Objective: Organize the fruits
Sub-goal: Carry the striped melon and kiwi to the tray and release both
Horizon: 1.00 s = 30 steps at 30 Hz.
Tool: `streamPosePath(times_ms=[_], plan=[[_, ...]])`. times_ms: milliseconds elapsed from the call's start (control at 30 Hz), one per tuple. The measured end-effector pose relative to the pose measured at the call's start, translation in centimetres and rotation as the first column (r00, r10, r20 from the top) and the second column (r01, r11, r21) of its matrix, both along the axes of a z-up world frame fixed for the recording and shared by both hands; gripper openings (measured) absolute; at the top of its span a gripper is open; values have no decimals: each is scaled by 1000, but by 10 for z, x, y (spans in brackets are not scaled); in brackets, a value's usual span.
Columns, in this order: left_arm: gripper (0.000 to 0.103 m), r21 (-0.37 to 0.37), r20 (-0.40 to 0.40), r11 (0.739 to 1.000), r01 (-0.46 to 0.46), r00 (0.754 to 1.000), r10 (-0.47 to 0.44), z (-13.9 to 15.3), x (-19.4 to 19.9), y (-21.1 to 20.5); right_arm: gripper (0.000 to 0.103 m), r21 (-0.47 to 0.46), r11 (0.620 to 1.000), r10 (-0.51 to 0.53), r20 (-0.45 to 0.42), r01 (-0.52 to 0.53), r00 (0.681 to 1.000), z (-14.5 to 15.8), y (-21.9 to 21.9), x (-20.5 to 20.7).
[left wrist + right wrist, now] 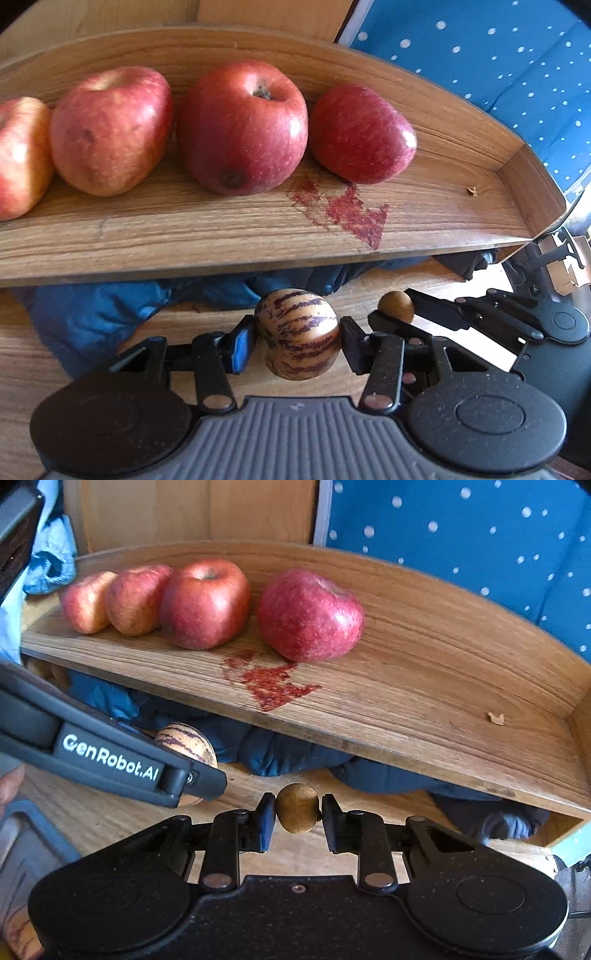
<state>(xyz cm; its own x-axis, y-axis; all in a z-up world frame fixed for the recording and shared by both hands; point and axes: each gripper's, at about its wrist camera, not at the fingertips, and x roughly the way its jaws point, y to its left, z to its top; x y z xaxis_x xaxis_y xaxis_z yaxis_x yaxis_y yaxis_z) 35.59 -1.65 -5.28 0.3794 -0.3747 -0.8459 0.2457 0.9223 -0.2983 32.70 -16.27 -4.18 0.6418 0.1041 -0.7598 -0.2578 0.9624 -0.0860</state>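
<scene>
Fruit was held in both grippers. The left gripper (297,338) squeezed a striped fruit (297,334) (cream with purple stripes) right between its two pads. The right gripper (298,812) held a small brown fruit (297,808) the same way, with its fingers closed to a narrow gap around it.

The step in hand looked like putting these two fruits on the wooden tray (424,206). To do it well, each gripper would need to lift its fruit above the tray's front edge first, since both fruits hung lower than that edge. Then it should set the fruit down softly on a bare part of the wood and only let go once the fruit rested there. Round fruits roll, so letting go from up high could send one off the open front.

Four red apples (243,125) sat in a row along the back of the tray, on its left and middle. The right part of the tray was bare wood with a red stain (351,214) near the last apple. That bare part looked like a good place.

The striped fruit was in front of the tray and below it. The brown fruit was too, just to the right of the striped one. The two grippers were close together, so moving one at a time would be safer.
</scene>
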Motion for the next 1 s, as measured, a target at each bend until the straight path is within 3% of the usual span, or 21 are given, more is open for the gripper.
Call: streamPosePath(times_ms=[400, 733, 1000], plan=[[53, -14, 36, 995, -100, 994, 100, 38, -66, 23, 29, 54, 996, 67, 72, -71, 995, 41, 5, -79], [53, -6, 12, 983, -184, 983, 184, 40, -119, 37, 29, 82, 977, 191, 63, -196, 980, 41, 24, -127], [53, -6, -25, 956, -294, 956, 294, 41, -145, 67, 29, 81, 955, 283, 33, -285, 958, 32, 39, -147]])
